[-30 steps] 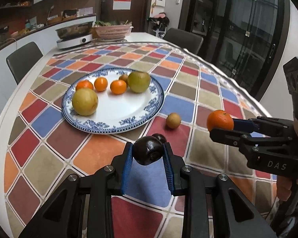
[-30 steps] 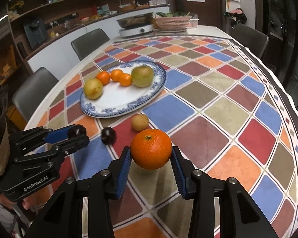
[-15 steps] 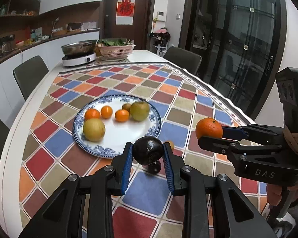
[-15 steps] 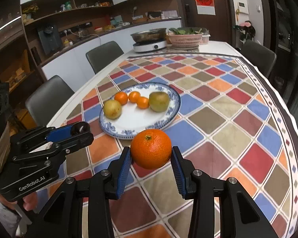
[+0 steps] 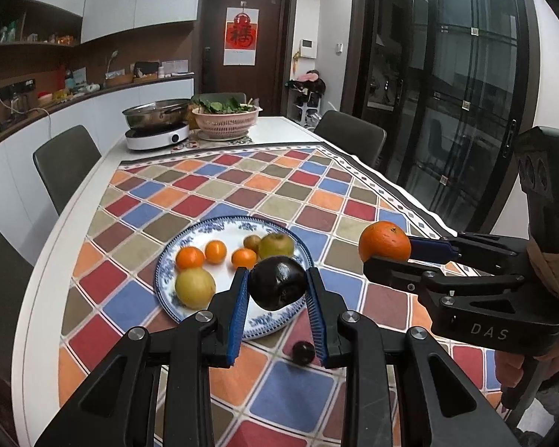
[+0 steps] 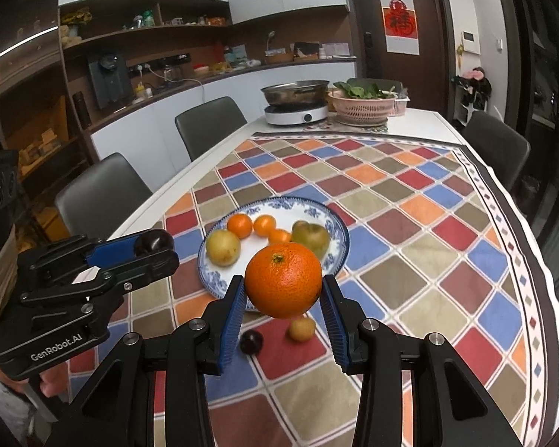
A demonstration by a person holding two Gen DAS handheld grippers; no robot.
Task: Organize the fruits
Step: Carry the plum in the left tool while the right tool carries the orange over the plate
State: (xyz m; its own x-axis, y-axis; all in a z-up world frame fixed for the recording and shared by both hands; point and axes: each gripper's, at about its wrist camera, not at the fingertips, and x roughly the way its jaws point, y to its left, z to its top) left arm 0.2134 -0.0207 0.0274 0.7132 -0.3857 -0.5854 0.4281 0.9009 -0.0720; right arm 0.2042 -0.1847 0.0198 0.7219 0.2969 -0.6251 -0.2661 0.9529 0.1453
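Right now the checkered tablecloth (image 6: 410,272) spreads under everything you hold, and the blue-and-white plate (image 6: 337,229) on it is your landmark. At the far end of the table beyond the plate stand a steel pot on a white cooker (image 6: 296,106) and a pink basket of greens (image 6: 365,106). Your right gripper (image 6: 283,290) is raised on the near side of the plate, its blue pads pinching the big orange (image 6: 284,279) clear of the cloth. Your left gripper (image 5: 277,290) is also lifted at the plate's near edge, clamped on the dark plum (image 5: 278,282). On the plate lie a green apple (image 6: 311,236) at the right side, a yellow pear (image 6: 223,249) at the left side, and three small tangerines (image 6: 264,224) between them toward the far rim. Just off the plate's near rim, on the cloth, sit a small yellow-brown fruit (image 6: 302,329) and, beside it to the left, a second small dark plum (image 6: 251,341).
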